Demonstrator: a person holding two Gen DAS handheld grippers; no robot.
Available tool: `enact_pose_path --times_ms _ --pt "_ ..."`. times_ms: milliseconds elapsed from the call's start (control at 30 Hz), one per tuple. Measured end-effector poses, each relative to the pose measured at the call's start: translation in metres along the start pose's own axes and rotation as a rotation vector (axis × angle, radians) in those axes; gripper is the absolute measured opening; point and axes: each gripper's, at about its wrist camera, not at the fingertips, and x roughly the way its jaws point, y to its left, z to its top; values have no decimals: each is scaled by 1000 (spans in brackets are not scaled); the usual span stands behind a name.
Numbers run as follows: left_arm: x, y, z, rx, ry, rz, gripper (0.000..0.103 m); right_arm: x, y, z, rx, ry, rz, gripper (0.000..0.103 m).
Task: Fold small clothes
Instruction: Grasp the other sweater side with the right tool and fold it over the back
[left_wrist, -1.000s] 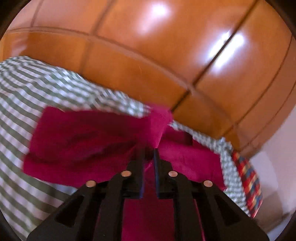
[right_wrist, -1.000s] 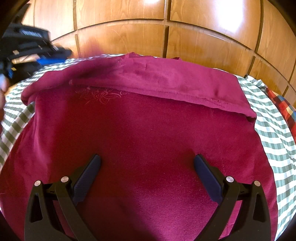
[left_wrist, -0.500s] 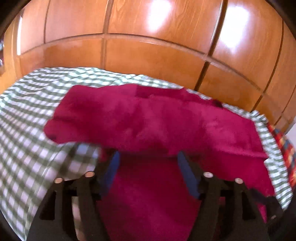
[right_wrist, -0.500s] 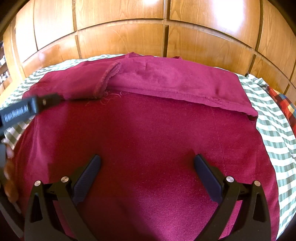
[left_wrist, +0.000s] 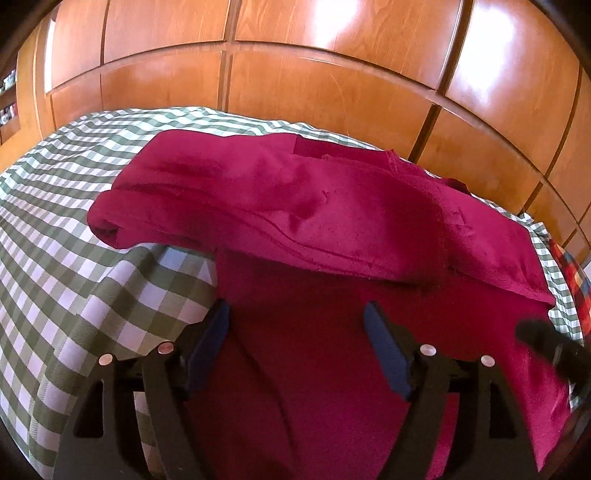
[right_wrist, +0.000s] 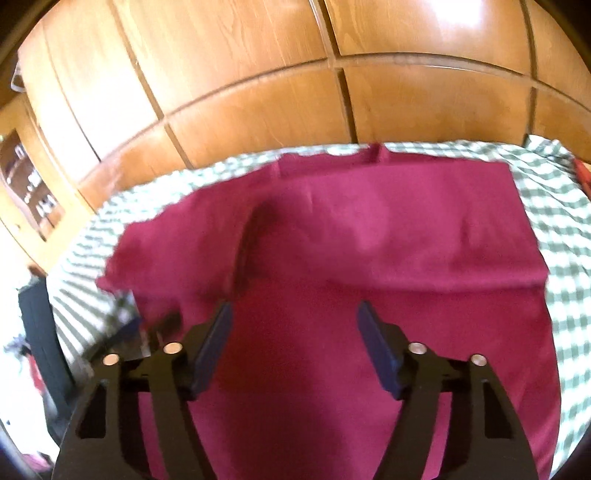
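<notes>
On the green-checked bedspread lies the crimson garment — its far part folded over toward 6 o'clock. The left tongs and right tongs hover above it — both spread wide, gripping nothing.

Bright glare on wood panels, right view blurred, perhaps motion

— What colours do you have on the left wrist?
— I see a crimson garment on a green-and-white checked bedsheet, with glossy orange-brown wood panels behind and a red, blue and yellow plaid cloth at the right edge.
— And the hand-held grippers?
— My left hand-held gripper and right hand-held gripper are both black with dark blue pads.
</notes>
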Motion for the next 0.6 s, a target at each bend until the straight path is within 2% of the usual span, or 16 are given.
enact_pose_path --times_ms 133,333,400,467,500,600 --pt "-2 3 0 -14 -5 -18 76 28 14 32 -5 26 42 63" --pt "0 5 -3 -21 -4 -39 80 85 33 49 -3 120 43 63" --pt "1 3 -3 -18 -2 -43 81 93 42 48 -35 113 15 50" --pt "2 4 -3 -18 -3 -47 82 96 53 49 -75 118 13 17" --pt "2 4 -3 -19 -3 -50 82 96 57 51 -89 122 19 10" --pt "2 4 -4 -23 -4 -55 83 77 72 60 -160 82 11 6"
